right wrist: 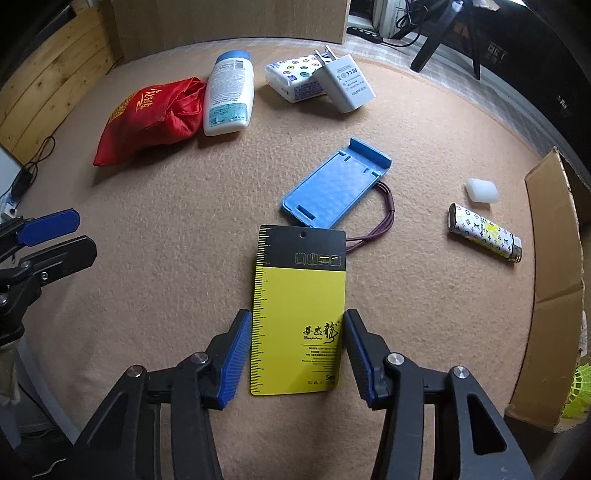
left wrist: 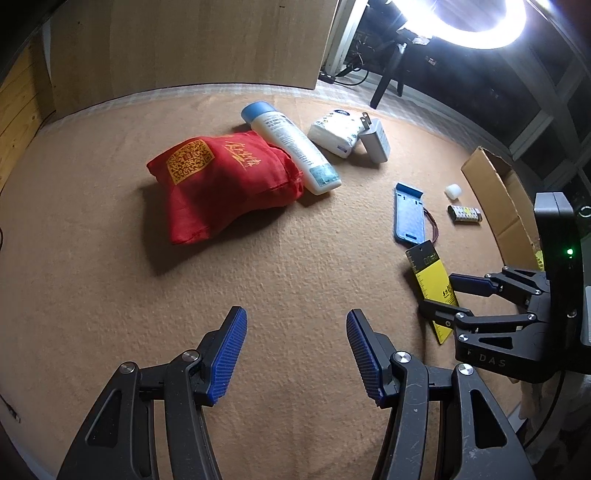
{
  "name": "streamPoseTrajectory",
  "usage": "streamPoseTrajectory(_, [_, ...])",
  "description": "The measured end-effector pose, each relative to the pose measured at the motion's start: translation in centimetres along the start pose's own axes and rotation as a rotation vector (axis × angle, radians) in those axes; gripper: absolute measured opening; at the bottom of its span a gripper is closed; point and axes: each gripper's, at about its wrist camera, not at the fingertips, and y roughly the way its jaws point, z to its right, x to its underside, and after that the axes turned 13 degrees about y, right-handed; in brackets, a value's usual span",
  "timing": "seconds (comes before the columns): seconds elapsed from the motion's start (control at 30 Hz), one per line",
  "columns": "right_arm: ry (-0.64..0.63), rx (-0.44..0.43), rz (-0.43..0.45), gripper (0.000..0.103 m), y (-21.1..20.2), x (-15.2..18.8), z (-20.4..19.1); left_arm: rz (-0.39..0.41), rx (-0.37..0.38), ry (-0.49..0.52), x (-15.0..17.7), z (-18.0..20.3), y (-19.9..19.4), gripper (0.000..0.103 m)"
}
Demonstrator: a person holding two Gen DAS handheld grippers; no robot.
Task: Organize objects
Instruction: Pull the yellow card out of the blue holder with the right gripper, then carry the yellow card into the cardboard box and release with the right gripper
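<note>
A yellow and black card (right wrist: 298, 314) lies flat on the tan felt table, between the open fingers of my right gripper (right wrist: 297, 356); the pads sit close to its two long edges. In the left wrist view the card (left wrist: 432, 284) lies under the right gripper (left wrist: 437, 293). My left gripper (left wrist: 296, 356) is open and empty over bare felt. Beyond lie a blue phone stand (right wrist: 336, 184), a patterned lighter (right wrist: 484, 232), a white cap (right wrist: 482, 189), a red cloth bag (right wrist: 147, 114), a white lotion bottle (right wrist: 229, 94), a tissue pack (right wrist: 291, 79) and a white charger (right wrist: 345, 83).
An open cardboard box (right wrist: 554, 258) stands at the table's right edge, with a yellow shuttlecock (right wrist: 580, 387) inside. A purple hair tie (right wrist: 384, 218) lies beside the blue stand. A cardboard panel (left wrist: 192, 44) stands at the back. A ring light (left wrist: 476, 22) shines at the back right.
</note>
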Motion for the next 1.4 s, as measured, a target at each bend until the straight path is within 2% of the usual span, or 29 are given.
streamPoseTrajectory(0.33, [0.046,-0.038,0.037,0.046,-2.3,0.2,1.4,-0.004,0.002,0.01,-0.6,0.6,0.6,0.06])
streamPoseTrajectory(0.6, [0.144,-0.039,0.11,0.046,-5.9,-0.2,5.5,0.003,0.011,0.025,-1.6,2.1,1.2,0.06])
streamPoseTrajectory(1.17, [0.341,0.012,0.237,0.046,-10.1,-1.4,17.8,-0.015,0.022,0.077,-3.7,7.3,3.1,0.06])
streamPoseTrajectory(1.4, [0.378,0.049,0.253,0.046,-10.2,-1.8,22.2,-0.018,0.018,0.094,-4.3,9.4,3.6,0.06])
